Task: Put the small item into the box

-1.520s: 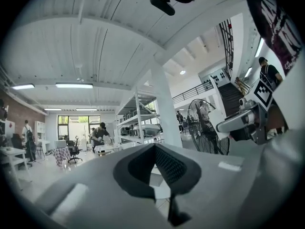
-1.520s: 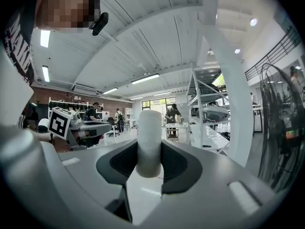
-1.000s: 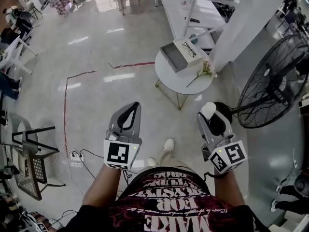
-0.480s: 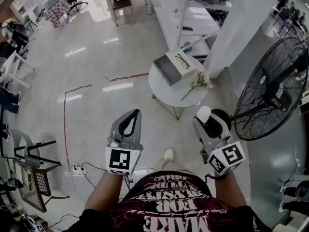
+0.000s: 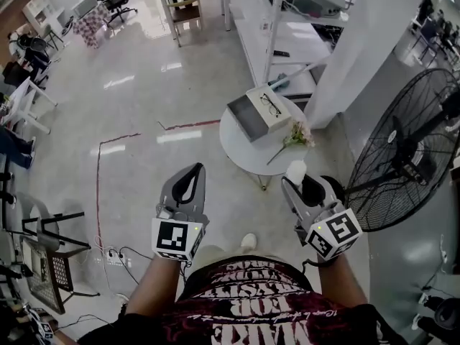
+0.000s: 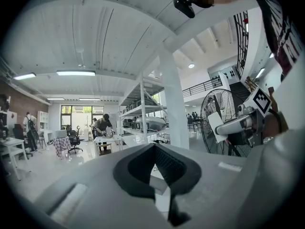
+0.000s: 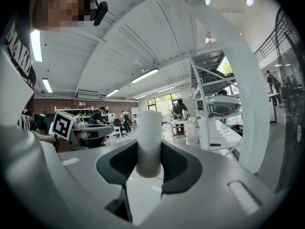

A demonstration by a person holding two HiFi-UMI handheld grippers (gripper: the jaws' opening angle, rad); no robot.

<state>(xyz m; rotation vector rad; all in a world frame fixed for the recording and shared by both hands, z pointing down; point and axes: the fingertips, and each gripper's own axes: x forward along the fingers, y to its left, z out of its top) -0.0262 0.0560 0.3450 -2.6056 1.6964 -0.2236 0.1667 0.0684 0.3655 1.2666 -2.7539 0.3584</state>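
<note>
Now the person holds both grippers out in front of the body, over a shiny pale floor (image 5: pixel 144 106). The left gripper (image 5: pixel 191 172) has its jaws closed: in the left gripper view the two tips meet, and only an empty hollow stays behind them, with nothing in it. The right gripper (image 5: pixel 298 185) has its jaws partly apart and closed on a white cylinder (image 5: pixel 295 171). In the right gripper view the cylinder stands upright between the two dark pads, and both pads press on its sides. Its top rises above the jaws.

Ahead of the grippers stands a round white table (image 5: pixel 241 149). The box (image 5: pixel 244 117) sits on the far left part of the tabletop. It is open and grey inside, and a white part lies beside it, touching it. A pair of glasses (image 5: pixel 271 105) shows on this white part. A flower (image 5: pixel 293 136) lies near the right edge of the tabletop, apart from the box.

The cylinder is not in the box and is well apart from it. In the head view it shows at the near edge of the tabletop, but whether it is over the table I cannot tell. A big black fan (image 5: pixel 402 157) stands to the right of the table.
</note>
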